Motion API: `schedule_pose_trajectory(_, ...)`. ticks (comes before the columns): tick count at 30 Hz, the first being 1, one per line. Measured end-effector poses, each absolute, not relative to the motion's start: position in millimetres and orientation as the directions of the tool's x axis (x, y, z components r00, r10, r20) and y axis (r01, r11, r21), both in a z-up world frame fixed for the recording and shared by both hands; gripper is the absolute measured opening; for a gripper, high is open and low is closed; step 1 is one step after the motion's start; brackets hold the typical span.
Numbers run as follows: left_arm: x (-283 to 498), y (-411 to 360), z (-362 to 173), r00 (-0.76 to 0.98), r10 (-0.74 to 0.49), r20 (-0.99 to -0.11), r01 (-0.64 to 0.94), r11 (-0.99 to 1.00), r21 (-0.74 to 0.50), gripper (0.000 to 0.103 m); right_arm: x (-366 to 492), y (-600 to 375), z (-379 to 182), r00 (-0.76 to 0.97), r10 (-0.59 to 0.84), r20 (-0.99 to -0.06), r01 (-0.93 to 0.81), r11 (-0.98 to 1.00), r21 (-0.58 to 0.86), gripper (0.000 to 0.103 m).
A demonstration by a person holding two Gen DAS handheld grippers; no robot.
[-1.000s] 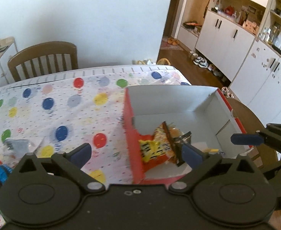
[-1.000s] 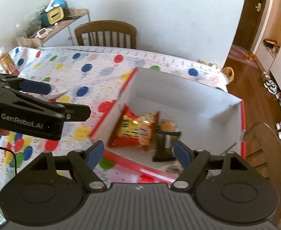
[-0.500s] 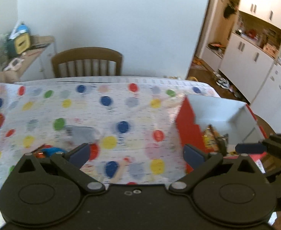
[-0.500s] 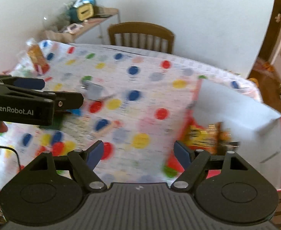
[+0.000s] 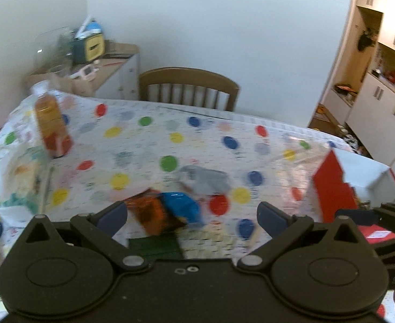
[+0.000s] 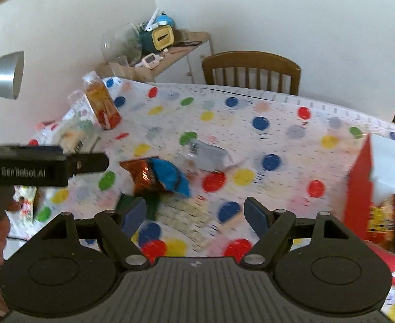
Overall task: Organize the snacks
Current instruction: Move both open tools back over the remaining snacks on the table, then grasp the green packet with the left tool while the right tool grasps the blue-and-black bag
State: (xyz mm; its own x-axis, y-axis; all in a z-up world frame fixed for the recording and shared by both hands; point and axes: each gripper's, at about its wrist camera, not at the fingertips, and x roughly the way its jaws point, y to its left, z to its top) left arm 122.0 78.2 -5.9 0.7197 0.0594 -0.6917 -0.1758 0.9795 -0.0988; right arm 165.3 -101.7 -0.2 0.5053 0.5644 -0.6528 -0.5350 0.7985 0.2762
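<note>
Left gripper point(image 5: 192, 215) and right gripper point(image 6: 194, 212) hovering with jaws released and empty, crinkly orange-and-blue snack packets point(image 6: 157, 175) lying mid-table — red-and-white cardboard box point(image 6: 359, 183) sitting far right, holding a yellow-orange snack bag point(image 6: 383, 215).

Polka-dot table point(image 6: 278, 113) bore a red box point(image 6: 359, 183) at 3 o'clock, blue point(image 6: 167, 173), orange point(image 6: 141, 175) and grey point(image 6: 208, 153) snack packets centrally, and a bottle point(image 6: 100, 105) at 10 o'clock.
</note>
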Motion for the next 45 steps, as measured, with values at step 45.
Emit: schedule_pose_trajectory(45, 177.2, 114.3, -159.7, 0.502, 0.105, -0.858, -0.302, 0.951, -0.061, 0.101, 281.7, 47.5, -92.4, 0.332, 0.506, -0.796, -0.635, 0.744, 0.208, 0.052)
